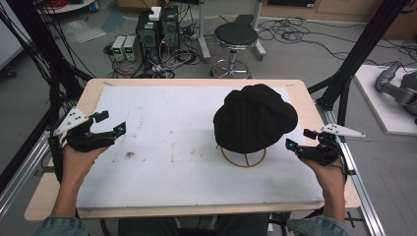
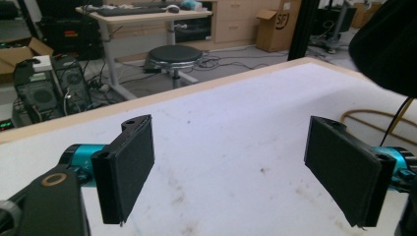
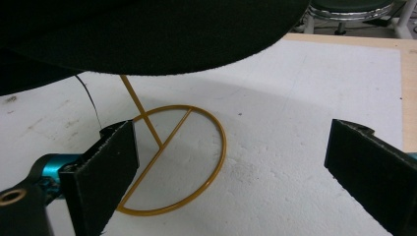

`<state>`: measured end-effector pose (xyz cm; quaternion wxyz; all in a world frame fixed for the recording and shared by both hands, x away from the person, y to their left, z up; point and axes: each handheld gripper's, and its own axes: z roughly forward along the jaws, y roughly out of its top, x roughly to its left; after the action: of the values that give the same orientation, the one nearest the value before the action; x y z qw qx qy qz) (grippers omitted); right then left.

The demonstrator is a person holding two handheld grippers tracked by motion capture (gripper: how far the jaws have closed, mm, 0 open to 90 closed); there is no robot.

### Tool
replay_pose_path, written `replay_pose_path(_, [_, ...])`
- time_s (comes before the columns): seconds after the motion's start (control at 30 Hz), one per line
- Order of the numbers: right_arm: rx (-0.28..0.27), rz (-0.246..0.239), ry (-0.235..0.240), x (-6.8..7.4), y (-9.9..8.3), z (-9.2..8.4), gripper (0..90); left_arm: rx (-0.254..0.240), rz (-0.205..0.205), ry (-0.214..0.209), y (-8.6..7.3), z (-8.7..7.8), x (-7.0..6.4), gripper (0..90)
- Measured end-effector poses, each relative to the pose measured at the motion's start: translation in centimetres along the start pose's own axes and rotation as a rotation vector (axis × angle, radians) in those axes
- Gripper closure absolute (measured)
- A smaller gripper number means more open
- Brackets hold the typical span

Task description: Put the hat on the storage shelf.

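Observation:
A black hat (image 1: 255, 118) sits on a gold wire stand (image 1: 243, 160) at the right of the white board (image 1: 172, 147). My left gripper (image 1: 112, 122) is held over the board's left edge, well away from the hat, pointing right. In the left gripper view it (image 2: 228, 167) is open with nothing between its pads, and the hat (image 2: 388, 44) shows at the upper right. My right gripper (image 1: 299, 139) is just right of the stand's ring. In the right gripper view it (image 3: 231, 172) is open and empty, low under the hat's brim (image 3: 147, 29), facing the stand (image 3: 172, 157).
The white board lies on a wooden table (image 1: 300, 88) with narrow bare margins. Beyond the far edge stand a black stool (image 1: 236, 37), computer boxes (image 1: 157, 29) and loose cables on the floor. Black frame posts (image 1: 361, 49) rise at both sides.

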<state>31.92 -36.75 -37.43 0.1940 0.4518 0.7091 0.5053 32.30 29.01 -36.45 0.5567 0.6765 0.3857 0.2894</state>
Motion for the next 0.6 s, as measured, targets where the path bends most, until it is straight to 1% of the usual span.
replay_pose_path(0.07, [0.006, 0.0, 0.001, 0.0, 0.0, 0.1, 5.8, 0.001, -0.016, 0.013, -0.7, -0.5, 0.3, 19.4])
replay_pose_path(0.1, [0.001, -0.003, 0.002, 0.0, 0.0, 0.2, 5.8, 0.001, -0.016, 0.013, -0.7, -0.5, 0.3, 19.4])
replay_pose_path(0.13, [0.004, -0.005, 0.003, 0.0, 0.1, 0.2, 5.8, 0.003, -0.008, 0.022, -0.9, -0.8, 0.3, 19.4])
replay_pose_path(0.3, [0.009, -0.006, 0.009, 0.2, 0.2, 0.5, 5.8, 0.007, 0.003, 0.028, -1.1, -1.0, 0.4, 19.5])
replay_pose_path(0.4, [0.007, -0.01, 0.008, 0.2, 0.3, 0.6, 5.8, 0.01, 0.0, 0.035, -1.4, -1.2, 0.5, 19.6])
replay_pose_path(0.6, [0.008, -0.008, 0.011, 0.3, 0.3, 0.4, 5.8, 0.017, 0.0, 0.032, -1.6, -1.2, 0.5, 19.6])
